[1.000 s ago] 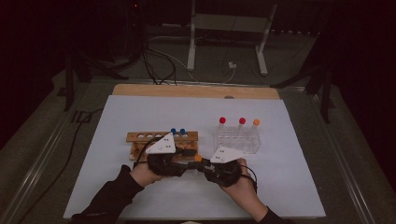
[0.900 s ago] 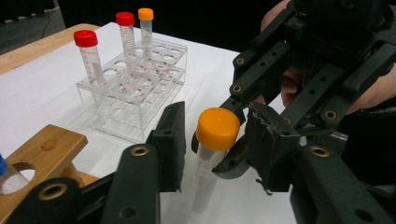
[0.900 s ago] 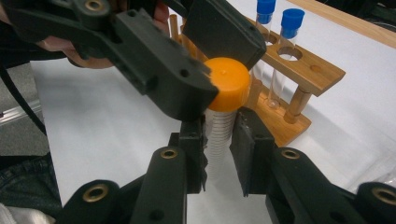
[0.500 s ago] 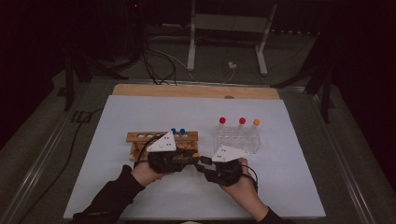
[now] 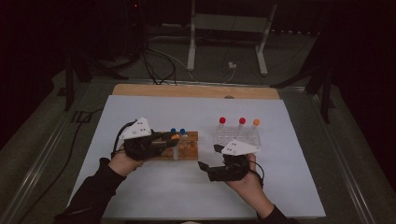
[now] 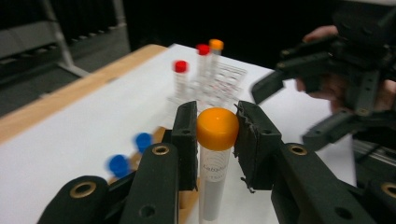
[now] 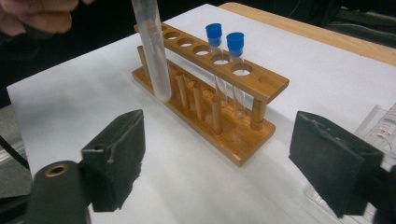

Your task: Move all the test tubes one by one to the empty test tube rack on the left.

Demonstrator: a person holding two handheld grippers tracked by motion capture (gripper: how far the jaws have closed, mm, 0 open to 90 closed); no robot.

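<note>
Left claw [image 6: 215, 140], clamped on orange-capped tube [image 6: 215, 154], now over by wooden rack [image 7: 219, 100]; right claw [image 7: 233, 163] just parted, empty.

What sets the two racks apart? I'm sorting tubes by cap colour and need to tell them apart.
The wooden rack is brown and holds two blue-capped tubes; the clear rack is see-through plastic and holds two red-capped tubes and one orange-capped. The wooden rack sits at the left, the clear rack at the right. Both stand on the white table.
</note>
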